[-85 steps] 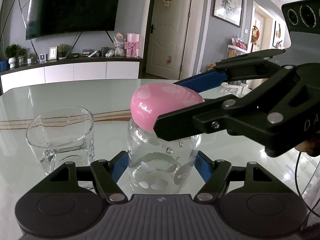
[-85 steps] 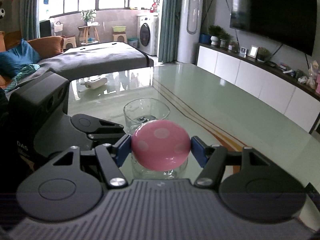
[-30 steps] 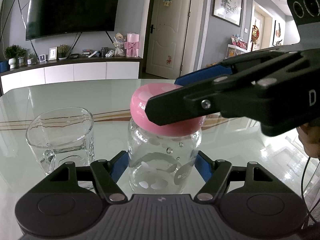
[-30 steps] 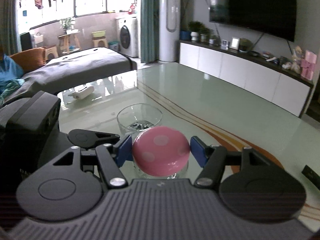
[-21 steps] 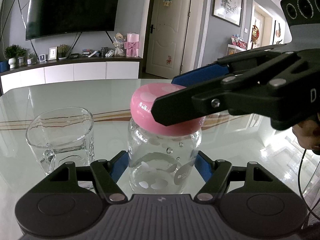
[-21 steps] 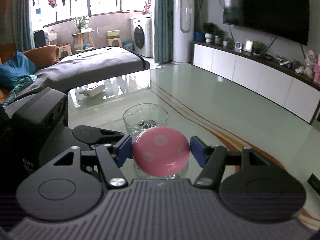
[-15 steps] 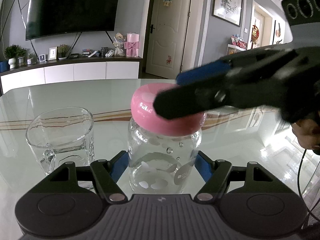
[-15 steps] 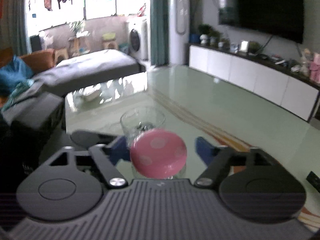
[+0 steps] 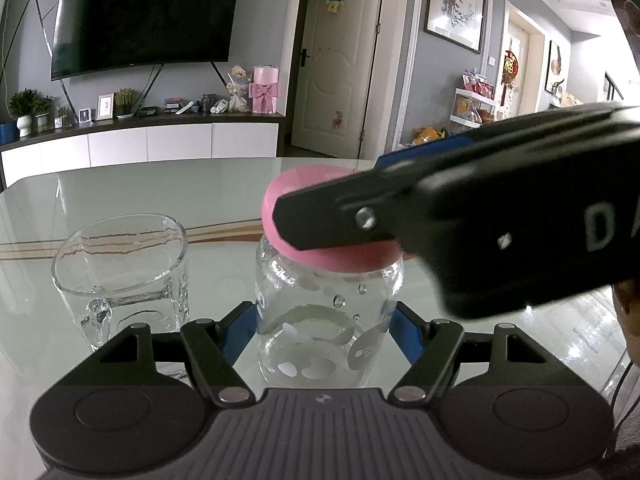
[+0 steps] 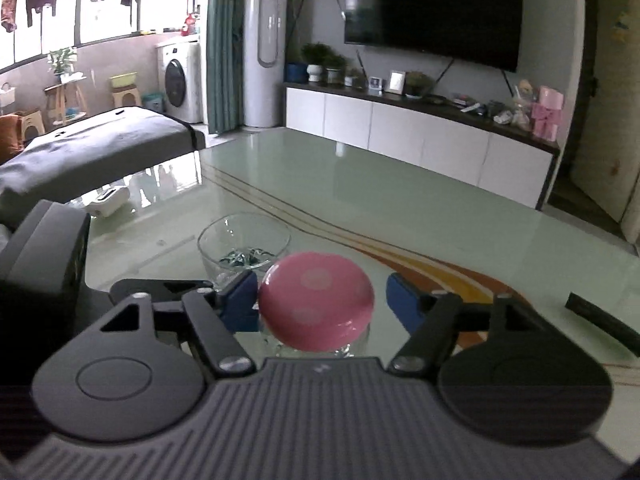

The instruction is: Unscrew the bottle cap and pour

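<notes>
The right tool has let go since a second ago: blue pads now flank the pink cap, seemingly apart; left tool clamps the upright bottle on the counter

A large dark television is mounted on a grey wall above a long white cabinet lined with small plants, frames and a pink gift box. A white panelled door is set beside it. Daylight is admitted through wide windows, where clothes are hung, near a washing machine and green curtain.
</notes>
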`<state>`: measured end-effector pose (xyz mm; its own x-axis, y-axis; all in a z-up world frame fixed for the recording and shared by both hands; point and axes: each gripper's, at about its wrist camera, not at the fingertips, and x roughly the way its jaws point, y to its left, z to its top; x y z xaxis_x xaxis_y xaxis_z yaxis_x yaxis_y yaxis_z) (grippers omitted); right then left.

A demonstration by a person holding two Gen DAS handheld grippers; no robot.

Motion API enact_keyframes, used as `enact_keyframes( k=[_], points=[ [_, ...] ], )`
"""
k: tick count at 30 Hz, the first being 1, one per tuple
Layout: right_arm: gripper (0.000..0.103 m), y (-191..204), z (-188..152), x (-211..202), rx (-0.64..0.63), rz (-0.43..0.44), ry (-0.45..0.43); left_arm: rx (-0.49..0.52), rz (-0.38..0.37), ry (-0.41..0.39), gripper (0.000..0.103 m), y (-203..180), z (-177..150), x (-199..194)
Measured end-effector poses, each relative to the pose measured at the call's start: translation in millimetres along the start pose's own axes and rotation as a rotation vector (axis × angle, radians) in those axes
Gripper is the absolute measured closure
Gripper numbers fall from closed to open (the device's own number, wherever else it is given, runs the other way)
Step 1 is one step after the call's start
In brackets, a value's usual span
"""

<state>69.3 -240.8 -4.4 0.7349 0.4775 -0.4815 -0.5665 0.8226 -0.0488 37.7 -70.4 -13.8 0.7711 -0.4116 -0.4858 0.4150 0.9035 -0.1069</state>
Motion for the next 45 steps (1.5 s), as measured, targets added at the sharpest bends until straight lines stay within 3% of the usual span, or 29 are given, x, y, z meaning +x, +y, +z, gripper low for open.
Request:
enact_keyframes(
  k=[6, 19, 28, 30, 32, 35, 45],
  points=[
    [0.038, -3.4, -2.0, 4.1, 0.004, 0.024, 0.001, 0.000, 0.000, 0.000, 0.028, -0.8, 0.0, -0.1],
    [0.038, -32.6, -3.3, 5.0, -0.080, 0.226, -0.013, -0.001, 0.000, 0.001, 0.028, -0.5, -0.3, -0.7],
    [0.038, -37.4, -2.8, -4.2, -0.060, 0.239, -0.028, 0.000, 0.000, 0.001, 0.028, -0.4, -3.1, -1.6],
    [0.036, -38.4, -2.7, -6.3, -0.055, 0.242, -0.032, -0.001, 0.000, 0.001, 0.028, -0.6, -3.2, -1.8],
    [0.025, -39.4, -2.6, -8.3, -0.051, 0.244, -0.035, -0.002, 0.000, 0.001, 0.028, -0.4, -3.1, -1.9],
    [0.021, -41.0, -2.4, -11.4, -0.043, 0.248, -0.040, -0.002, -0.001, 0.001, 0.028, -0.5, -3.0, -2.2],
    [0.023, -4.1, -9.4, -13.2, -0.024, 0.019, -0.054, -0.003, 0.000, 0.001, 0.028, 2.9, -0.7, 1.9]
  ],
)
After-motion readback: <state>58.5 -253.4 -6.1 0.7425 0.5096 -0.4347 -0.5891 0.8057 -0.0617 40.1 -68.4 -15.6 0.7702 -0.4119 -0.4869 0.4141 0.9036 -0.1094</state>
